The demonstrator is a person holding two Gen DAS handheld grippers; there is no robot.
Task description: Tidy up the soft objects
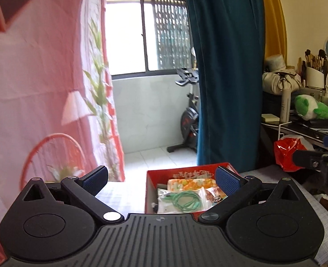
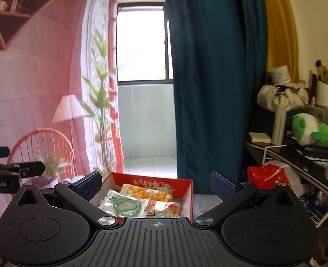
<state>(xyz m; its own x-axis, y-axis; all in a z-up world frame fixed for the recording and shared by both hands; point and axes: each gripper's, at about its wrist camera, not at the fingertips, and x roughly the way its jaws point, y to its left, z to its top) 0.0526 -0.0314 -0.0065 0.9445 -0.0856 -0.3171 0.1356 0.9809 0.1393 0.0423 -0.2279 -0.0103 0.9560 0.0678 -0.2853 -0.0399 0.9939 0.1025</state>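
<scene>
Teal curtain (image 1: 226,73) hangs beside the window (image 1: 146,37); a pink printed backdrop (image 1: 41,84) covers the left. An exercise bike (image 1: 188,120) stands on the tiled floor. A red plastic bag (image 2: 267,175) hangs below the cluttered surface (image 2: 297,153).

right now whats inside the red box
In the red box: a coiled green cable in a clear bag, an orange floral packet behind it, and a panda-print packet. Whatever lies beneath them is covered.

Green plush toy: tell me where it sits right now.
The green plush toy lies on the cluttered dark shelf at the right edge of both views, beside a tall white bottle and below the beige bag.
</scene>
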